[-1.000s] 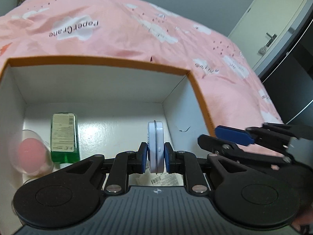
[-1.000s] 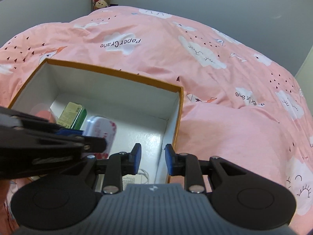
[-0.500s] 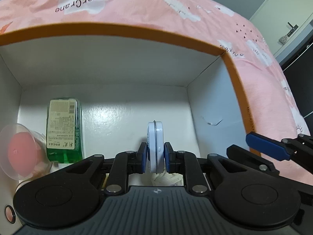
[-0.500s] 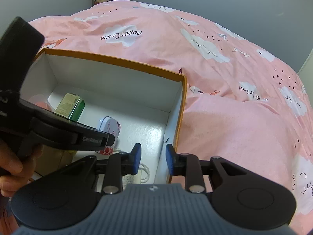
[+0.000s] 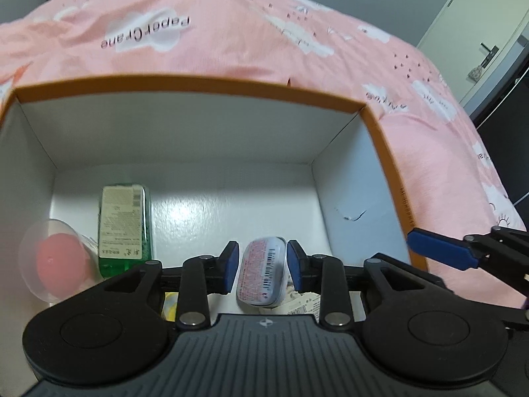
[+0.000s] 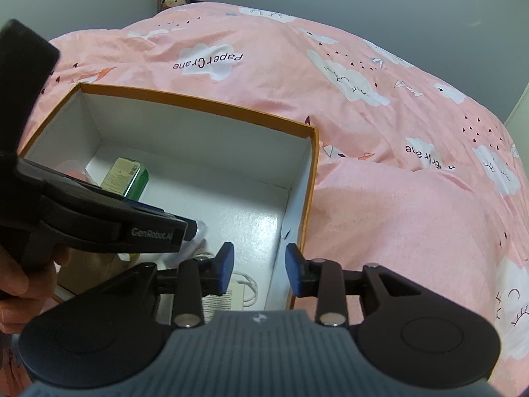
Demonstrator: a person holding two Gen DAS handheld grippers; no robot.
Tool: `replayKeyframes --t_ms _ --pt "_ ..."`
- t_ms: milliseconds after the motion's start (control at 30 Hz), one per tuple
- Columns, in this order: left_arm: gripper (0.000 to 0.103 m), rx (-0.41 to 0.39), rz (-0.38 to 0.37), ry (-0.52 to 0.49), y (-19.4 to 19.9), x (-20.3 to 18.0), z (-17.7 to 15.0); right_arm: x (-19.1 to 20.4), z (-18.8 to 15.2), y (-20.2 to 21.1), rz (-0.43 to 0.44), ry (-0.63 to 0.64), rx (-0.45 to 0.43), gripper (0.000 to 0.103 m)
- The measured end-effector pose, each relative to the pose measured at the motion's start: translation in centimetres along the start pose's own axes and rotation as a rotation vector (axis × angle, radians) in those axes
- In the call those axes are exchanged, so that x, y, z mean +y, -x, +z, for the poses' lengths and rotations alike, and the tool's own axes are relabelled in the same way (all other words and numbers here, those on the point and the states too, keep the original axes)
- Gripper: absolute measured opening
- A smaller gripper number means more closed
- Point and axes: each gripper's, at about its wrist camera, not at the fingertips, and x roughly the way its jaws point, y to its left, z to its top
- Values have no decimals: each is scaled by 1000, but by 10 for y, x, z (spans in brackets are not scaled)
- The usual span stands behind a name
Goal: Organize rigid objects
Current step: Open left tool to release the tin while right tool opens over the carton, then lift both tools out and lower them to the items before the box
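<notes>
Letting go, we open our left gripper (image 5: 261, 266) around the small tin (image 5: 262, 274) now lying near the box's (image 5: 205, 86) front right corner; our right gripper (image 6: 259, 273) opens empty. Box partly filled.

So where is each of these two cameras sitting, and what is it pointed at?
Left wrist: on the left gripper, angled down into the orange-rimmed white cardboard box; its opening jaws flank a small oval tin.
Right wrist: on the right gripper, jaws opening, over the box's right wall; a hand shows.
Shared: box, green bottle, pink bedspread.
</notes>
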Motion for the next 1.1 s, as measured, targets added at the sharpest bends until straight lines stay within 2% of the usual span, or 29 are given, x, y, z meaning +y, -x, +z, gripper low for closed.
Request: replayKeyframes --t_ms 400,700,800,967,1100 --pt "36 -137 -20 -83 62 -20 -15 5 -12 32 58 -17 -49 40" --pt "36 -172 -63 -145 103 -29 -40 10 -40 67 119 -70 -104 42" --pt "36 -161 -79 -166 112 -33 -49 10 -51 75 145 -111 -114 42" --pt "36 -90 -117 -196 113 -31 -67 9 -73 82 182 -189 -107 42" --pt "36 -12 -110 -208 101 -24 -81 11 -88 67 188 -222 -23 43"
